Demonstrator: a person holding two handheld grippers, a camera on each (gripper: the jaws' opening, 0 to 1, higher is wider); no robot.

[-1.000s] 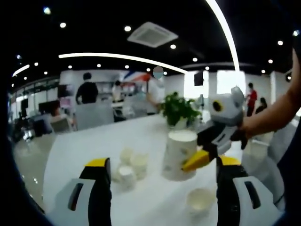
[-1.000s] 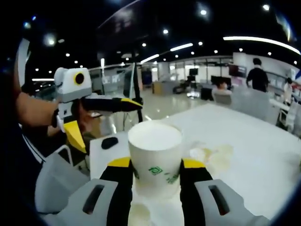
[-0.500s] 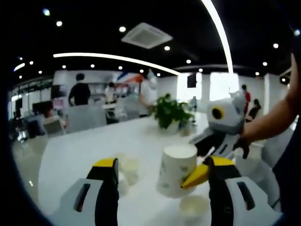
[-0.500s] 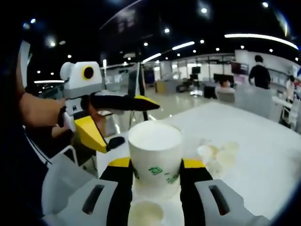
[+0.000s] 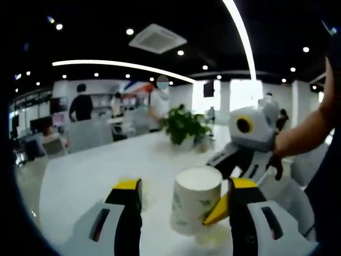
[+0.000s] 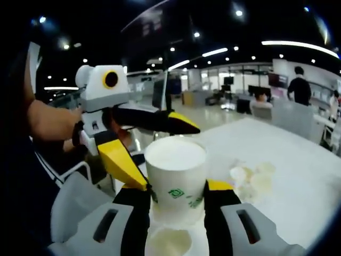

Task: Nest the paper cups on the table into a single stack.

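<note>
In the right gripper view, my left gripper (image 6: 152, 141) is reaching in from the left with its jaws spread wide, straddling the top of the paper cup (image 6: 176, 178). My right gripper (image 6: 177, 200) is pinching that upright cup between its jaws, just above another cup (image 6: 168, 242) sitting open on the white table (image 6: 287, 181). Further right, loose cups (image 6: 250, 178) are lying clustered on the tabletop. In the left gripper view, the held cup (image 5: 194, 205) is sitting between my left jaws.
</note>
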